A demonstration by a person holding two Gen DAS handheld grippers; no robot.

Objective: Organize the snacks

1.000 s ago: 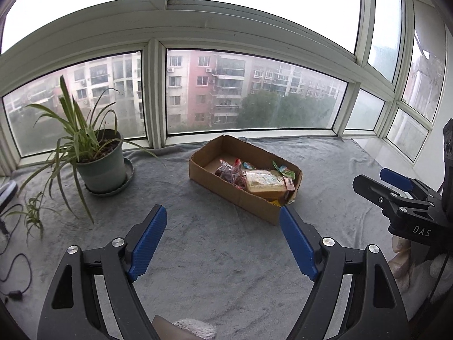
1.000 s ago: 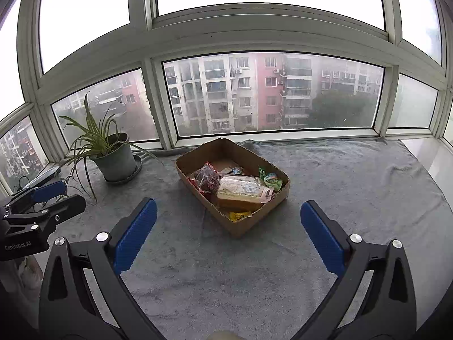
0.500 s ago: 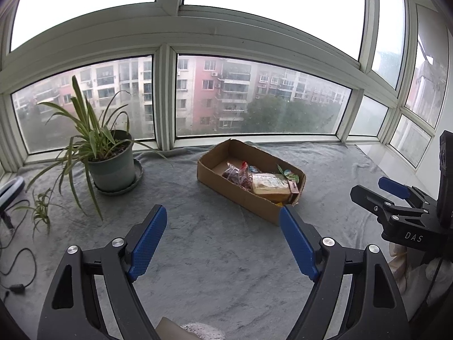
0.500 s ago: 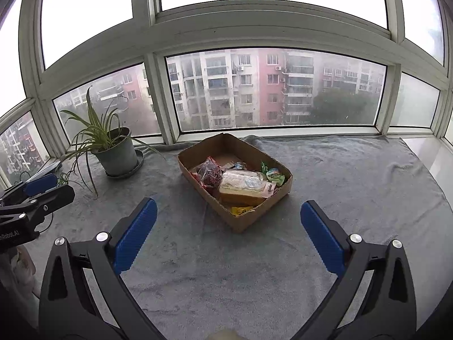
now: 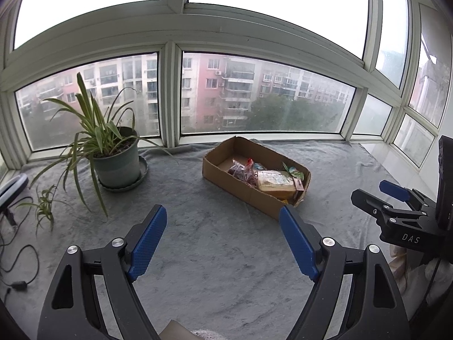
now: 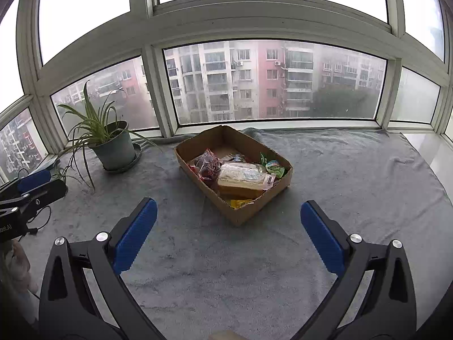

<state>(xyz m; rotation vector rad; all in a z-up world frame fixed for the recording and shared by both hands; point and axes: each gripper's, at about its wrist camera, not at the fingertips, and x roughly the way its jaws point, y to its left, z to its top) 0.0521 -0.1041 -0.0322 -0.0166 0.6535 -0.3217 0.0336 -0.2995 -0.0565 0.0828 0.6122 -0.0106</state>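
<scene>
A brown cardboard box (image 6: 246, 212) (image 5: 223, 175) lies on the grey blanket in front of the window. In it are a large clear-wrapped bread pack (image 6: 243, 180) (image 5: 274, 182), a red snack bag (image 6: 208, 165) (image 5: 240, 170), a green packet (image 6: 273, 165) (image 5: 294, 171) and a yellow packet (image 6: 240, 203). My left gripper (image 5: 223, 240) is open and empty, held back from the box. My right gripper (image 6: 229, 231) is open and empty, short of the box's near corner. Each gripper shows at the edge of the other's view: the right one (image 5: 396, 198) and the left one (image 6: 34, 184).
A potted spider plant (image 5: 113, 153) (image 6: 109, 144) in a green pot on a saucer stands left of the box. Black cables (image 5: 17, 257) lie at the far left. The grey blanket (image 6: 354, 175) covers the sill up to the window frames; a white ledge (image 6: 433, 155) is at right.
Both views have pulled back and tilted up a little; the box and plant sit lower and farther right in the left wrist view. Both grippers stay open and empty.
</scene>
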